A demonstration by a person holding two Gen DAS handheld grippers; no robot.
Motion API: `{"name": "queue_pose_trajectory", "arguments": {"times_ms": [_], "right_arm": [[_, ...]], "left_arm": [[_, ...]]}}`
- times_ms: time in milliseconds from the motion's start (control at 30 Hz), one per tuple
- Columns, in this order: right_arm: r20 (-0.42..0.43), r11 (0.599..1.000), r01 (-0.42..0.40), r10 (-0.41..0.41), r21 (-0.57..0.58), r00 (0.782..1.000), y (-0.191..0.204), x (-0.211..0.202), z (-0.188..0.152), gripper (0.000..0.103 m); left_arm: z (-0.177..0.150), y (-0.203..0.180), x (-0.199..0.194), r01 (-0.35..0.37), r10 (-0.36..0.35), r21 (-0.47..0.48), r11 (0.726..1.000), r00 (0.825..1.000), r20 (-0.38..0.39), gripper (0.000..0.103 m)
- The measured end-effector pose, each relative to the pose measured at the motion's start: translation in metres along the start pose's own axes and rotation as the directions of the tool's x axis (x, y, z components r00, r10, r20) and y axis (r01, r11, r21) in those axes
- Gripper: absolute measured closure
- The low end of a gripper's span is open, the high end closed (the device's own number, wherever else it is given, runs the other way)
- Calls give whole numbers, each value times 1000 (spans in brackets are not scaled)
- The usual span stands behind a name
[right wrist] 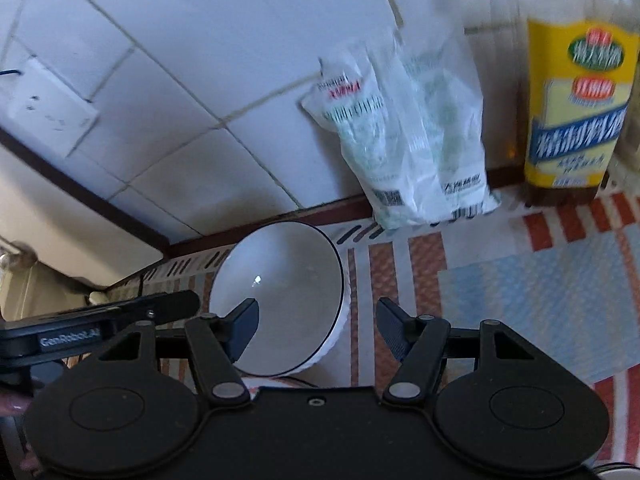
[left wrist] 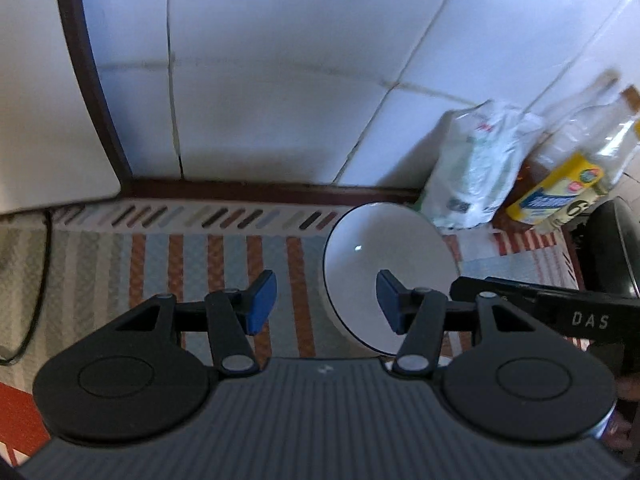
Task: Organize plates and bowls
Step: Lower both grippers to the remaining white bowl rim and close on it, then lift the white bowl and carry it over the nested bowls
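Both of our tools have their jaws apart with nothing between the pads, and we judge the main danger to be the two of them crowding one bowl [left wrist: 384,276]: if the left gripper [left wrist: 326,304] and the right gripper [right wrist: 318,326] close in together, they could knock each other or tip the bowl on the striped mat [left wrist: 224,264]. A pinch on the thin, smooth rim could also slip. The bowl stands near the tiled wall [left wrist: 260,80], ahead of both grippers, its rim crossing each gap.

A striped mat [right wrist: 400,264] covers the counter — on it stand a white bowl [right wrist: 280,292], bag [right wrist: 412,148] and bottle [right wrist: 572,120].
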State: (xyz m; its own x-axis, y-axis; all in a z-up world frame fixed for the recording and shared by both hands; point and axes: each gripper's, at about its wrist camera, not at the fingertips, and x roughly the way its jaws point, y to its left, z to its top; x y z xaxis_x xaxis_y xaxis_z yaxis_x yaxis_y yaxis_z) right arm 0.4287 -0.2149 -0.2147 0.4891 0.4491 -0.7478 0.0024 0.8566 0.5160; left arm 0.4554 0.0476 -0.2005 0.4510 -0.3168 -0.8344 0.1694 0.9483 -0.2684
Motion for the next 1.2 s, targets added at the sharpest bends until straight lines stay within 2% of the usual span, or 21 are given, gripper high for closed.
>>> {"name": "queue_pose_trajectory", "arguments": {"times_ms": [200, 300, 367, 400, 433, 467, 533, 600, 833, 1200], "right_arm": [[-31, 999, 11, -9, 52, 999, -3, 25, -3, 33], [-45, 997, -5, 8, 79, 999, -5, 36, -4, 34], [-59, 996, -8, 14, 92, 998, -7, 41, -5, 39], [-60, 995, -14, 20, 94, 998, -6, 43, -6, 47], [-64, 995, -18, 24, 93, 998, -6, 44, -7, 52], [-67, 996, -9, 15, 88, 998, -4, 46, -7, 55], [-65, 998, 39, -35, 56, 997, -2, 48, -8, 73], [-63, 996, 80, -78, 26, 995, -1, 50, -9, 82], [-44, 996, 88, -87, 21, 995, 2, 44, -14, 82], [-8, 999, 50, -50, 19, 999, 12, 0, -18, 82]], "left_arm": [[0, 7, 23, -36, 36, -7, 999, 998, -60, 55], [-2, 11, 32, -18, 16, -17, 1000, 997, -81, 67], [-3, 12, 35, 15, -18, -40, 999, 996, -84, 79], [-3, 12, 36, 32, -36, -49, 998, 996, -87, 82], [-3, 11, 37, 47, -51, -56, 997, 995, -87, 89], [-3, 10, 37, 56, -61, -60, 997, 994, -89, 92], [-3, 6, 38, 44, -47, -42, 998, 995, -86, 92], [-5, 2, 38, 35, -37, -28, 999, 996, -78, 92], [-6, -14, 32, -15, 17, 32, 999, 999, -51, 92], [-14, -30, -18, -11, 10, 54, 999, 1000, 15, 92]]}}
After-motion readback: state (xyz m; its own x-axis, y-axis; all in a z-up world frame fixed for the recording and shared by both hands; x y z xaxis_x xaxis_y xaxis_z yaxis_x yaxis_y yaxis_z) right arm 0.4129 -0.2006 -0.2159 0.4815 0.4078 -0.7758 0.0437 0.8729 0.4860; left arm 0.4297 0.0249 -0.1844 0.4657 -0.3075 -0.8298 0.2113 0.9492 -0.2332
